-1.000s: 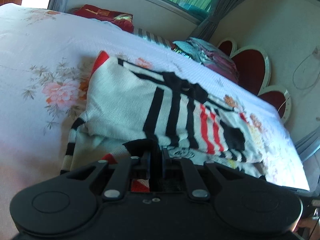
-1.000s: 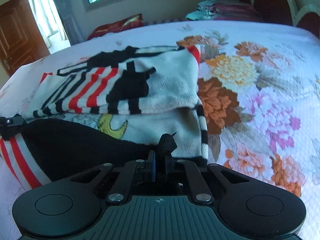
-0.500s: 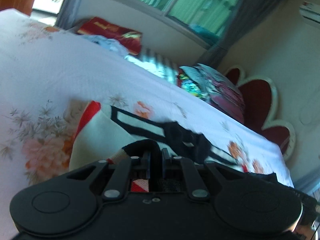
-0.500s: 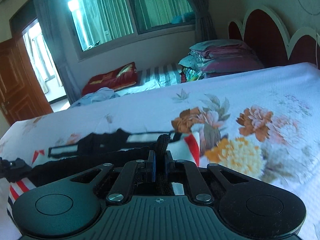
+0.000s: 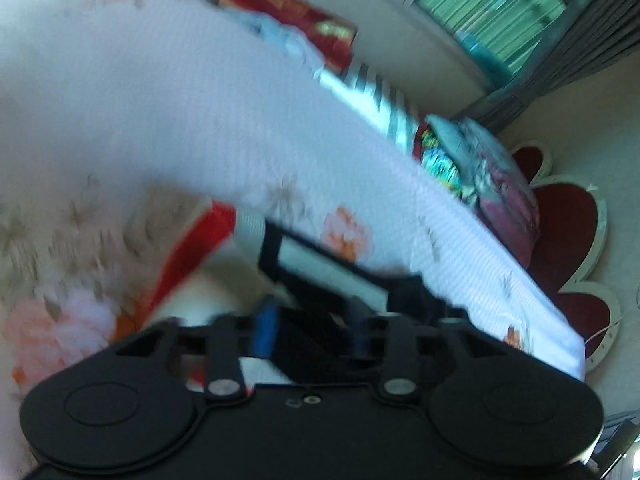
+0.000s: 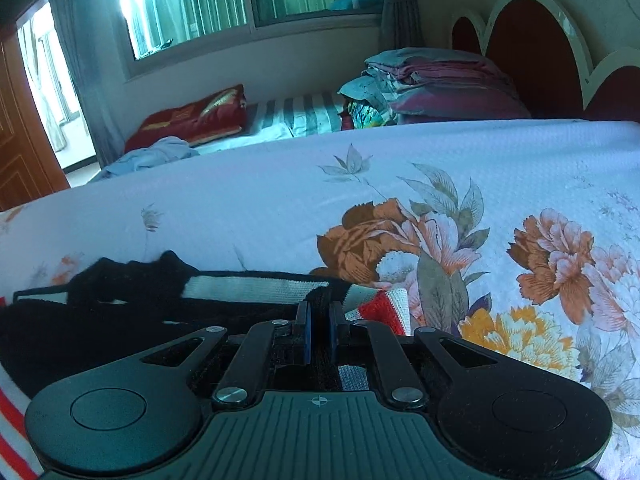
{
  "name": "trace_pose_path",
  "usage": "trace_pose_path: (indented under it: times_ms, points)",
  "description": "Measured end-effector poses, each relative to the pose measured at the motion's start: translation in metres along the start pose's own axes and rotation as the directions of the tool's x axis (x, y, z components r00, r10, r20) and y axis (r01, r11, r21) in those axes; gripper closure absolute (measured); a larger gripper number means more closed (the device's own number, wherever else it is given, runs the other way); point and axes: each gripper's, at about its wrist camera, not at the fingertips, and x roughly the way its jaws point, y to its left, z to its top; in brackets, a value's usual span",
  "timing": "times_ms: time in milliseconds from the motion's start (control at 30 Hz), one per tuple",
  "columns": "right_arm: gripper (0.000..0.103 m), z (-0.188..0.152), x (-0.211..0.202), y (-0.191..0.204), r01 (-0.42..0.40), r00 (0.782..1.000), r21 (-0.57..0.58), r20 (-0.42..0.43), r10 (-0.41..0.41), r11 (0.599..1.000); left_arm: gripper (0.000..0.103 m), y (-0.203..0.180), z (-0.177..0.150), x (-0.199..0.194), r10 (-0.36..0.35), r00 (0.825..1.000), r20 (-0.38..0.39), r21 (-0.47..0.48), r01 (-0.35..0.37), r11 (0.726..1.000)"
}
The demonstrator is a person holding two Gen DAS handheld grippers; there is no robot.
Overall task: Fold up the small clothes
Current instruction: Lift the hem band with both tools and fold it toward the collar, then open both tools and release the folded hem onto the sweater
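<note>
A small knitted sweater [image 5: 192,248], white with black and red stripes, lies folded over on the flowered bed sheet [image 5: 200,100]. In the blurred left wrist view my left gripper [image 5: 312,320] is opening. Its blue pads [image 5: 265,332] stand apart, with the sweater's black hem lying loose between them and neither pad pressing on it. In the right wrist view my right gripper [image 6: 319,312] is shut on a black fold of the sweater [image 6: 248,286], low over the sheet [image 6: 280,200]. Most of the garment is hidden under both gripper bodies.
A stack of folded bedding [image 6: 440,80] sits at the head of the bed, against a red and white scalloped headboard [image 6: 528,48]. Beyond the bed are a red pillow [image 6: 192,116], a striped mattress, a window with curtains and a wooden door [image 6: 20,140].
Both grippers have carried the sweater's near hem across the garment toward its far edge, folding it over. The left jaws have gone from shut on the hem to apart. The right stays shut.
</note>
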Motion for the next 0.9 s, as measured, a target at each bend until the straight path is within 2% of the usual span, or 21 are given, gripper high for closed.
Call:
trace_pose_path:
  times_ms: [33,100,167,233,300,367,400,500,567,600,633,667,700,767,800,867,900]
  points:
    - [0.096,0.0,0.002,-0.001,0.007,1.0,0.002,0.007,-0.007,1.0,0.03,0.0,0.002,-0.007,0.014,0.999,0.04,0.015,-0.014,1.0]
    - [0.096,0.003,0.003,-0.004,0.02,0.999,0.023,0.026,-0.021,1.0,0.027,-0.003,0.006,-0.018,0.011,0.996,0.088,0.076,-0.018,0.997]
    - [0.096,0.007,0.004,-0.008,0.008,1.0,0.044,0.023,-0.009,0.999,0.027,-0.005,0.008,-0.024,0.014,0.996,0.092,0.131,-0.026,0.991]
    - [0.095,0.009,0.005,-0.011,-0.022,1.0,0.062,-0.002,0.022,0.998,0.027,-0.012,0.005,-0.021,0.009,0.998,0.064,0.208,-0.022,0.978]
    - [0.095,0.008,0.002,-0.014,-0.051,0.998,0.088,-0.02,0.053,0.995,0.028,-0.025,-0.004,-0.012,0.012,0.999,0.039,0.296,-0.023,0.955]
    - [0.095,0.006,0.001,-0.017,-0.062,0.997,0.102,-0.03,0.065,0.993,0.028,-0.039,-0.015,0.0,0.02,1.0,0.02,0.395,-0.026,0.918]
    - [0.095,0.005,0.001,-0.017,-0.062,0.997,0.104,-0.039,0.067,0.993,0.032,-0.045,-0.019,0.008,0.035,0.999,0.007,0.439,-0.035,0.898]
    - [0.095,0.0,-0.002,-0.016,-0.075,0.995,0.091,-0.058,0.081,0.993,0.037,-0.052,-0.03,0.028,0.08,0.997,-0.015,0.505,-0.061,0.861]
    - [0.082,-0.002,-0.003,-0.016,-0.08,0.994,0.087,-0.066,0.086,0.993,0.039,-0.051,-0.034,0.035,0.101,0.995,-0.012,0.529,-0.08,0.845]
    - [0.054,-0.003,-0.003,-0.016,-0.084,0.994,0.088,-0.067,0.09,0.993,0.039,-0.051,-0.035,0.037,0.103,0.995,-0.012,0.538,-0.08,0.839]
    - [0.034,-0.004,-0.004,-0.016,-0.101,0.992,0.087,-0.064,0.106,0.991,0.042,-0.051,-0.035,0.037,0.103,0.995,-0.009,0.547,-0.081,0.833]
    - [0.034,-0.005,-0.005,-0.014,-0.117,0.991,0.077,-0.059,0.121,0.99,0.054,-0.052,-0.036,0.036,0.098,0.995,-0.007,0.555,-0.078,0.828]
    - [0.035,-0.005,-0.004,-0.01,-0.11,0.991,0.049,-0.068,0.113,0.993,0.066,-0.052,-0.036,0.037,0.096,0.995,-0.012,0.561,-0.072,0.824]
    - [0.046,-0.009,-0.001,-0.001,-0.095,0.992,-0.012,-0.086,0.094,0.995,0.079,-0.051,-0.036,0.038,0.088,0.996,-0.026,0.553,-0.059,0.831]
    - [0.065,-0.01,0.0,0.002,-0.095,0.992,-0.027,-0.088,0.092,0.995,0.088,-0.051,-0.037,0.037,0.087,0.996,-0.017,0.556,-0.063,0.829]
    - [0.084,-0.011,-0.001,0.009,-0.094,0.993,-0.059,-0.076,0.09,0.994,0.095,-0.052,-0.038,0.034,0.077,0.997,-0.002,0.564,-0.062,0.823]
    - [0.095,-0.011,-0.001,0.012,-0.106,0.992,-0.072,-0.073,0.101,0.992,0.096,-0.052,-0.039,0.031,0.068,0.998,0.01,0.565,-0.062,0.823]
